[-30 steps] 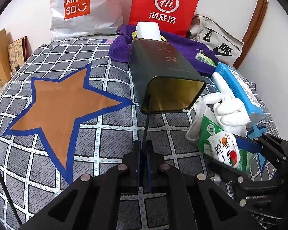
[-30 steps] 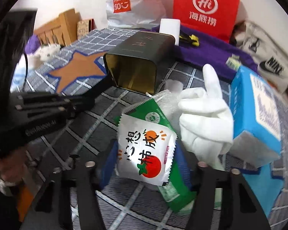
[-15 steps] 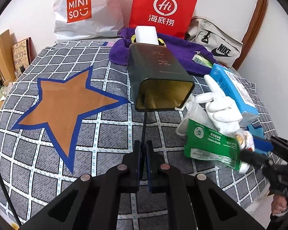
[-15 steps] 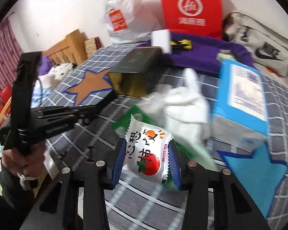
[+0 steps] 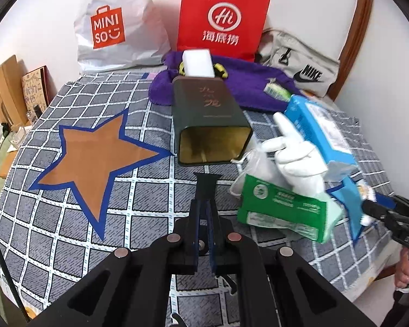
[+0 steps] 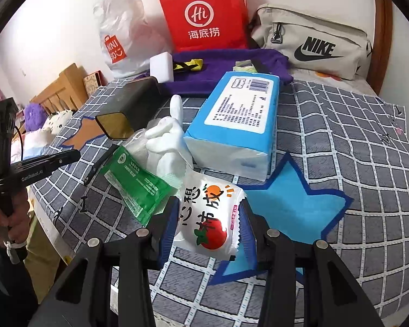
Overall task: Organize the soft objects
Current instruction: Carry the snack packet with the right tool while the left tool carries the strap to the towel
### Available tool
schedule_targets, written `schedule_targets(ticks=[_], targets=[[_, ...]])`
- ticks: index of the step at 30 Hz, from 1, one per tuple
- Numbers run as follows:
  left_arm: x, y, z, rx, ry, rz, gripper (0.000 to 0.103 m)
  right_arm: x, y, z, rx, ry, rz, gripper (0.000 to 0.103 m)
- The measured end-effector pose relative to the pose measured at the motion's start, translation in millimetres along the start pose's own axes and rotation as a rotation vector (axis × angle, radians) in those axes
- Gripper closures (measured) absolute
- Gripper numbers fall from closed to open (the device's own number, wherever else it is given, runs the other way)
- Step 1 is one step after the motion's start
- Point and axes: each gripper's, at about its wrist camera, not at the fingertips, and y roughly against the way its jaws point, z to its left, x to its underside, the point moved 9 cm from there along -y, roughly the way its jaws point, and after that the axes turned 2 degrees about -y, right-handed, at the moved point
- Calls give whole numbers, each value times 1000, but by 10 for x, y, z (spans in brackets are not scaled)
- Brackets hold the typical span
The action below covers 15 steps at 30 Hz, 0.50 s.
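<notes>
1. Left wrist view: the left gripper (image 5: 204, 212) is clenched tight on a thin black flat piece (image 5: 206, 184), which sticks out toward the open mouth of the dark green tin (image 5: 211, 121) lying on its side on the checked bedspread (image 5: 68, 218). To the right sit the white glove (image 5: 297, 158), the green wipes pack (image 5: 280, 209) and the blue tissue pack (image 5: 319, 130). The right gripper pokes in at the edge there.

2. Right wrist view: the right gripper (image 6: 208, 223) is grasping the white tomato snack packet (image 6: 210, 220), both pads pressing its sides, lifted over the blue star (image 6: 294, 204). The glove, wipes and tissues are just behind it.
</notes>
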Motion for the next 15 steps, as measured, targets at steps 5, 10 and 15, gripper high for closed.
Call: schedule_targets(ticks=[5,10,15], targets=[[78,-216,25,7,15,58,92,54,-13,5,-6,10,7,60],[79,-363,23,28,15,77,68,69,-92,-9,-4,9,26,60],[22,-464,-51,-15,-48,68,58,55,-170,-26,-1,7,41,60]])
